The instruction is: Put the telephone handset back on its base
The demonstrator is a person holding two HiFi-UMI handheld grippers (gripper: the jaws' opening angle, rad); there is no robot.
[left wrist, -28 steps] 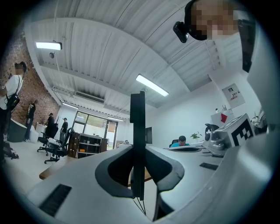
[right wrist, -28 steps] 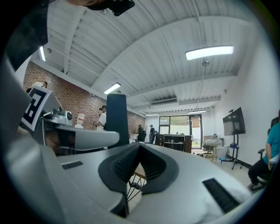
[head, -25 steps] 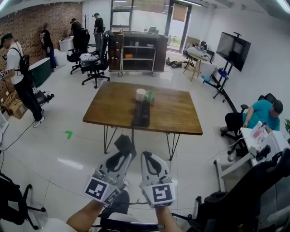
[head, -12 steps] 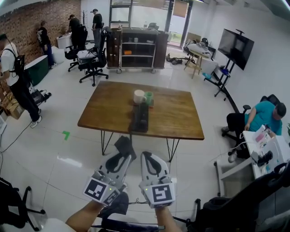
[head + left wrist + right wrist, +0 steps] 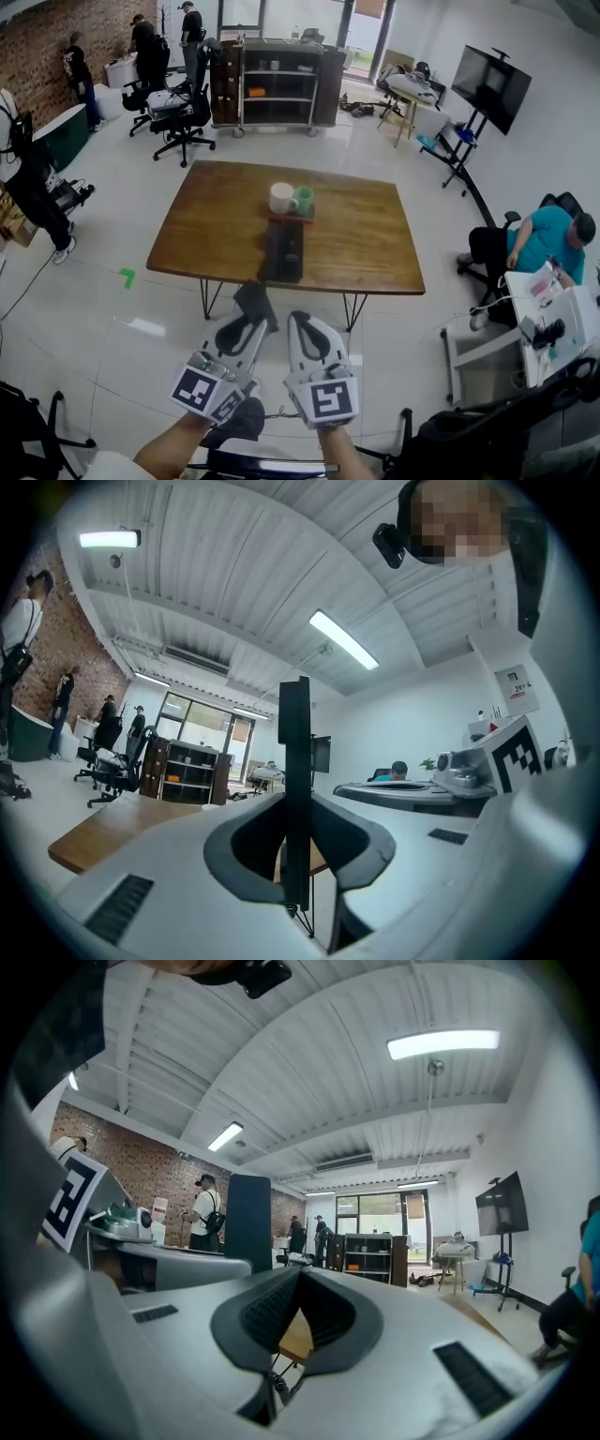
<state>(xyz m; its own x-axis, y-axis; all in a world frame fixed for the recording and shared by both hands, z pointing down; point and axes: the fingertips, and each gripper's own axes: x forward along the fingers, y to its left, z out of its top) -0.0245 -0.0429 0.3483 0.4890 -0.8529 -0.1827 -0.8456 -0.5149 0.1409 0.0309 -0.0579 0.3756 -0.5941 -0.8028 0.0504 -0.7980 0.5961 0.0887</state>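
Note:
The black telephone base (image 5: 283, 251) lies on the wooden table (image 5: 375, 244), near its front edge. My left gripper (image 5: 251, 325) is shut on the dark handset (image 5: 255, 300), which sticks out past the jaws toward the table. In the left gripper view the handset (image 5: 293, 752) stands edge-on as a thin black slab clamped between the white jaws of the gripper (image 5: 295, 808). My right gripper (image 5: 302, 322) is beside it, shut with nothing in it; its pads meet at the tip (image 5: 300, 1274). Both grippers hang over the floor, short of the table.
A white mug (image 5: 281, 198) and a green mug (image 5: 304, 200) stand just behind the base. A seated person (image 5: 539, 239) and a white desk (image 5: 525, 323) are at the right. A shelf cart (image 5: 281, 84), office chairs (image 5: 183, 122) and standing people are at the back.
Both grippers have travelled forward together toward the table, which now lies closer and lower in the head view. The handset has stayed clamped in the left gripper.

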